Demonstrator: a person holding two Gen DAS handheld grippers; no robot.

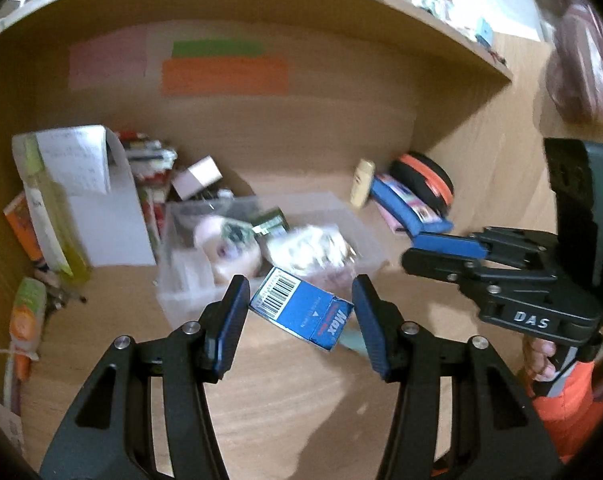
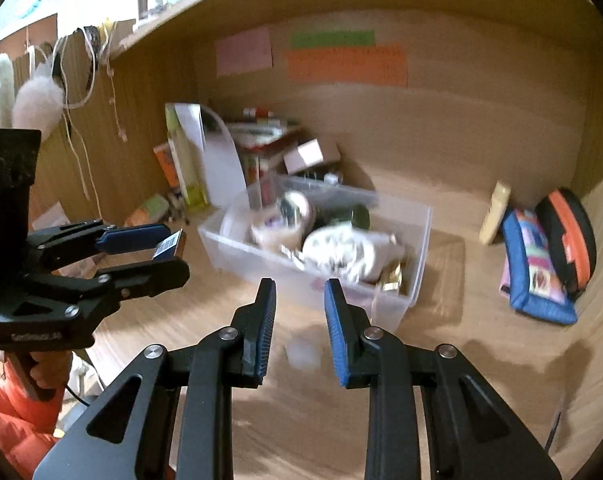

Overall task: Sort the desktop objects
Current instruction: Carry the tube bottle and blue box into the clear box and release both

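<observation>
My left gripper [image 1: 301,280] is shut on a small blue box [image 1: 301,312] with a barcode and "Max" printed on it. The box hangs tilted above the wooden desk, just in front of a clear plastic bin [image 1: 371,246] crowded with tape rolls and crumpled items. The right wrist view shows the same left gripper [image 2: 177,252] at the left with the box [image 2: 168,246] between its fingers. My right gripper [image 2: 299,282] hovers in front of the bin [image 2: 419,220], jaws a narrow gap apart with nothing between them. It also appears at the right [image 1: 411,250]. The frames are blurred by motion.
Books and papers [image 1: 81,200] lean at the back left. A cream bottle [image 2: 495,212], a blue pouch [image 2: 533,268] and a black-and-orange case [image 2: 569,236] stand at the right. A shelf board [image 1: 441,24] overhangs the desk. A whitish blur [image 2: 301,354] lies on the desk below my right gripper.
</observation>
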